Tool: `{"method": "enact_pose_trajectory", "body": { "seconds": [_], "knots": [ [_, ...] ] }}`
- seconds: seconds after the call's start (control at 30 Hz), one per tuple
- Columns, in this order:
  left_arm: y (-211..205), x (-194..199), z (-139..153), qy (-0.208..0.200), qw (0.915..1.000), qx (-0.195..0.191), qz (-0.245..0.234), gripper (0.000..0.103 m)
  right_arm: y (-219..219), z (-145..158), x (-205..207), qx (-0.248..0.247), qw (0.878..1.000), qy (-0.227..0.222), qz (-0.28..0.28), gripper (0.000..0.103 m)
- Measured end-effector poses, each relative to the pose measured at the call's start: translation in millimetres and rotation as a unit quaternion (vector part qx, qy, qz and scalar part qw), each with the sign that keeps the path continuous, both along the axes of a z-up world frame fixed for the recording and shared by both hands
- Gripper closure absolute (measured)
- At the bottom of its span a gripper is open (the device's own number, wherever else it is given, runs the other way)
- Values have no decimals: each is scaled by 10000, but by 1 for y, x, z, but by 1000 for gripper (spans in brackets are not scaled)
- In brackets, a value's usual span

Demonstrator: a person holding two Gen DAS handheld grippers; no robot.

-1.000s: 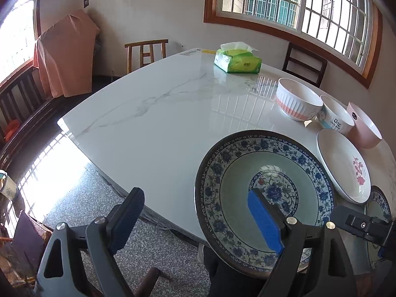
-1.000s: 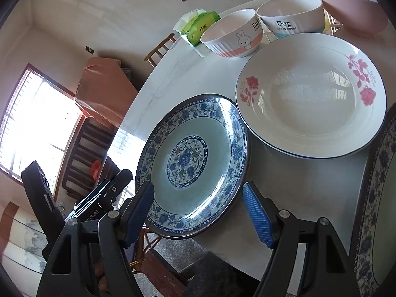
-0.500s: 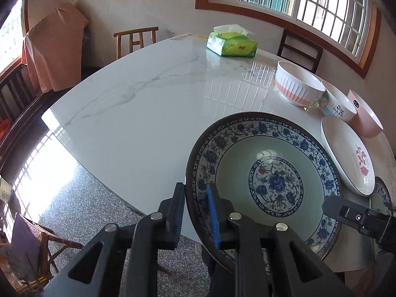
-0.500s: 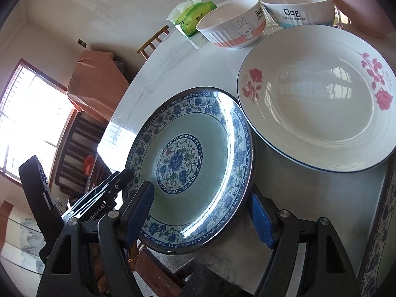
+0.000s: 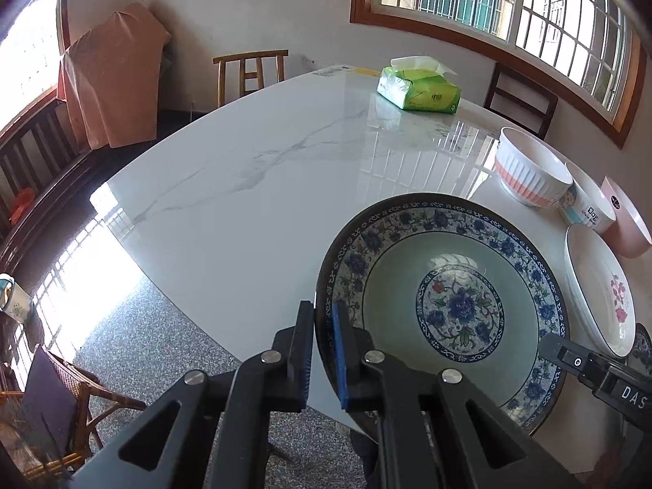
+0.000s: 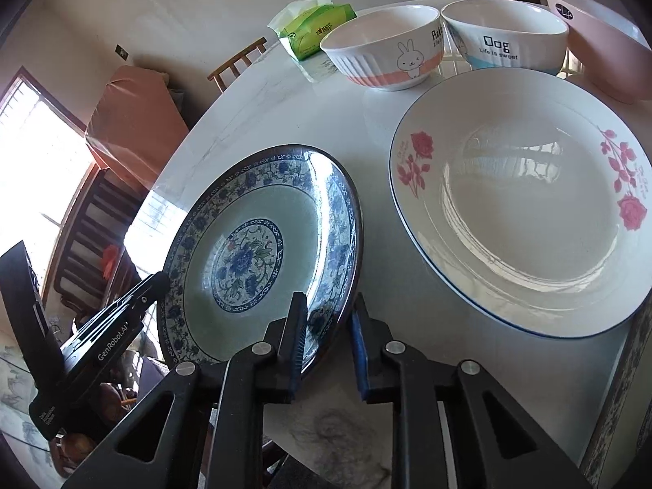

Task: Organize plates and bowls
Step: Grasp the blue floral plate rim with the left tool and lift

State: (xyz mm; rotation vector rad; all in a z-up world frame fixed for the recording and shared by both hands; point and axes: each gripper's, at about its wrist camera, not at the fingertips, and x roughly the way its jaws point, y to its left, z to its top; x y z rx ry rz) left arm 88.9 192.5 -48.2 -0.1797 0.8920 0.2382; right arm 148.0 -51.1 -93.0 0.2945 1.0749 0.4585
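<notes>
Both my left tongs (image 5: 324, 350) and right tongs (image 6: 326, 344) clench the blue plate's (image 5: 444, 305) rim, lifting it level toward the rose plate (image 6: 525, 199).

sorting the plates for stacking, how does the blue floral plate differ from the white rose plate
The blue floral patterned plate has a dark rim, a blue flower border and a pale green well; the white rose-printed plate is plain white with pink roses. The blue one is pinched at its rim by both the left gripper and the right gripper and looks tilted; the white one lies untouched. Both are round and deep-welled.
</notes>
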Motion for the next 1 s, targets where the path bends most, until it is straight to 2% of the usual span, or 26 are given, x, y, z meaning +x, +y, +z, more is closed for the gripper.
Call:
{"method": "enact_pose_trajectory", "body": {
  "seconds": [0.37,0.43,0.5,0.53,0.63,0.7,0.77,0.8,0.9,1.0],
  "knots": [
    [15,1,1,-116,9997,-107,173,95,23,-1,11,-61,9999,-124,42,84],
    [19,-5,2,-146,9993,-166,302,88,19,-3,9,-62,9998,-164,50,84],
    [24,-12,6,-181,9982,-149,549,68,17,-3,7,-30,9998,-158,89,82],
    [28,-18,9,-244,9973,-174,664,64,12,-2,4,36,9999,-135,79,82],
    [30,-39,22,-489,9952,-227,811,63,-6,11,-5,276,9992,-298,-13,78],
    [20,-50,31,-572,9961,-329,579,63,-28,27,-20,474,9974,-534,-94,72],
    [-3,-56,36,-537,9966,-614,65,63,-58,43,-40,638,9951,-732,-173,69],
    [-17,-58,37,-495,9951,-821,-240,63,-75,51,-51,694,9939,-820,-234,64],
    [-75,-61,38,-347,9843,-1253,-1191,63,-136,67,-86,669,9917,-960,-536,52],
    [-141,-57,37,-158,9666,-1468,-2094,63,-203,76,-118,531,9885,-931,-1067,45]
  ]
}}
